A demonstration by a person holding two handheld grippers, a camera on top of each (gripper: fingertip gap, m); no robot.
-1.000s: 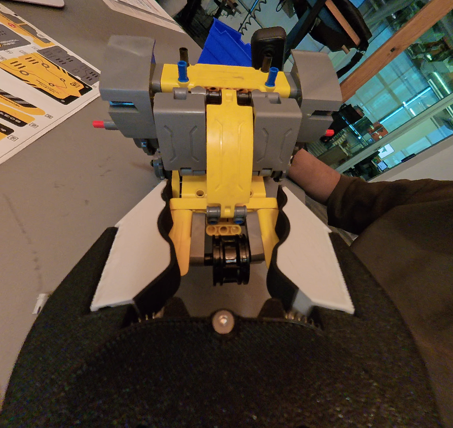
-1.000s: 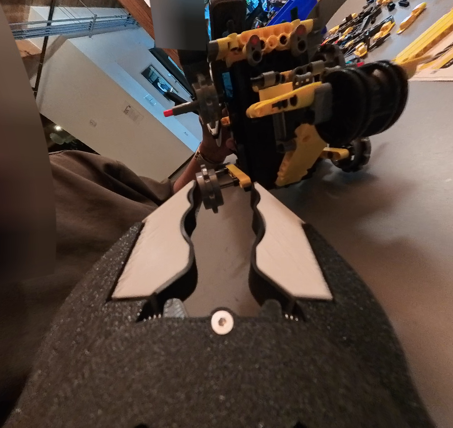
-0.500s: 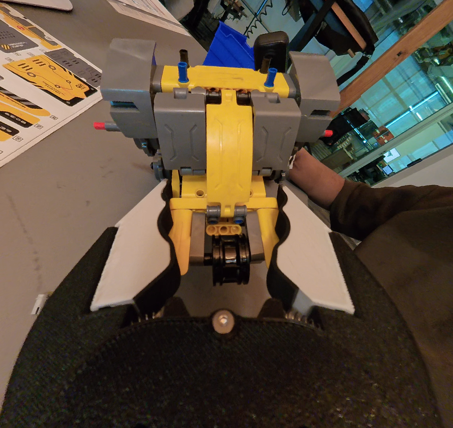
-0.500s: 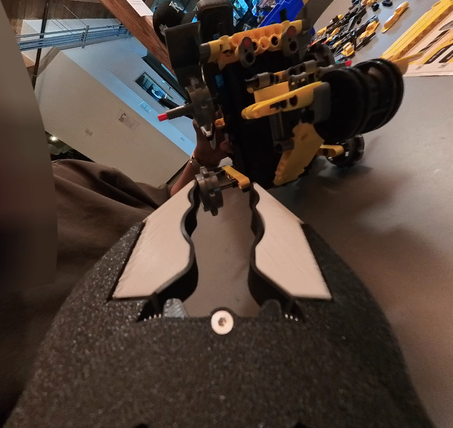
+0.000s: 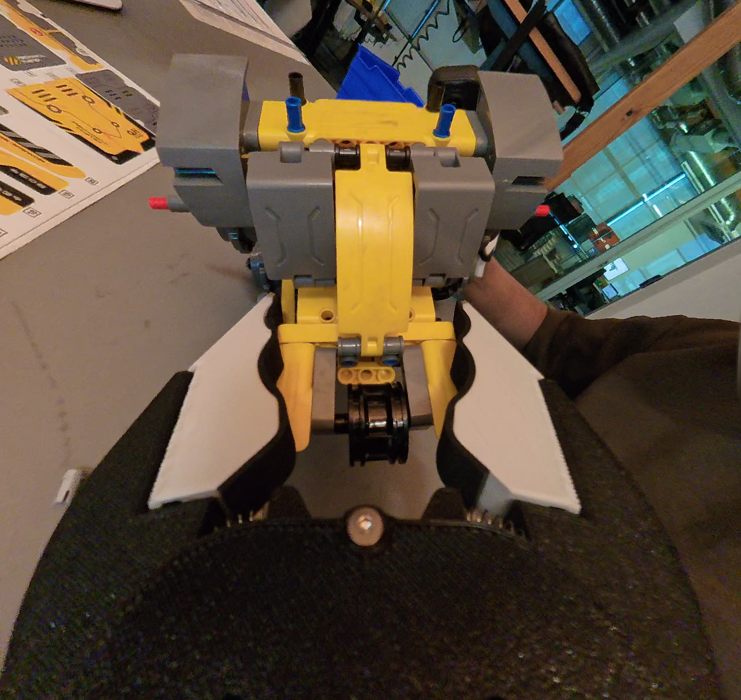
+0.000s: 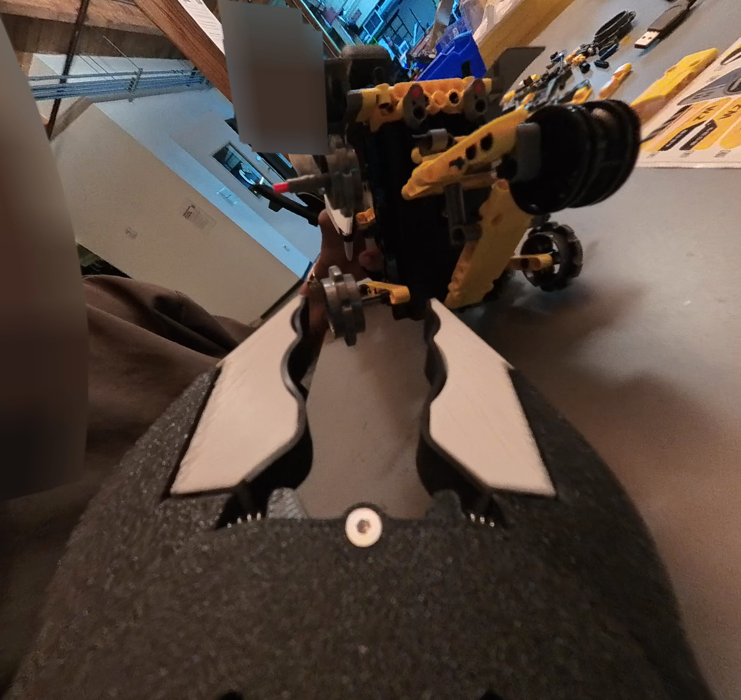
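My left gripper (image 5: 365,304) is shut on the yellow lower part of a yellow, grey and black brick vehicle model (image 5: 373,247) and holds it tilted above the grey table (image 5: 100,320). A small black wheel (image 5: 377,424) hangs between the fingers. In the right wrist view the model (image 6: 473,215) shows from its side, with a big black tyre (image 6: 581,159) sticking out. My right gripper (image 6: 367,306) is open. A grey gear hub (image 6: 343,308) on a short axle of the model sits between its fingertips, closer to the left finger.
A yellow and black sticker sheet (image 5: 60,119) lies on the table at the left. Loose yellow and black parts (image 6: 561,67) lie farther back. A blue bin (image 5: 373,79) stands behind the model. A person's arm in a brown sleeve (image 5: 601,360) is at the right. Left tips to right tips: about 8 cm.
The right gripper's fingers have opened a little around the grey hub, and the model has tilted slightly in that view. The left gripper keeps the same hold on the model.
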